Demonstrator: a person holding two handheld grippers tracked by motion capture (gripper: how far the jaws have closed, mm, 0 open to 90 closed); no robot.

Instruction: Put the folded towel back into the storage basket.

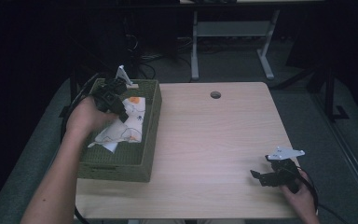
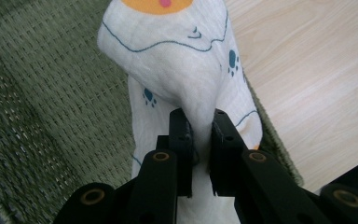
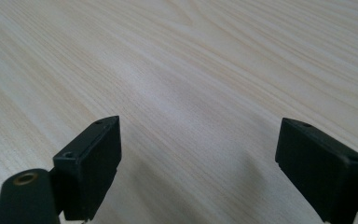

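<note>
A white cloth (image 2: 177, 70) printed with blue paw marks and an orange patch lies in a green woven basket (image 1: 150, 122) at the left side of the pale wood worktop (image 1: 214, 149). The left gripper (image 1: 114, 100) reaches into the basket, its jaws pinched narrow on a raised fold of the cloth. The right gripper (image 1: 265, 175) sits low over the near right corner of the worktop, well apart from the basket, jaws spread wide and holding nothing.

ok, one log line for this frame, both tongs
left tongs: shut on white printed cloth, over green woven basket | right tongs: open, empty, above bare wooden table
</note>
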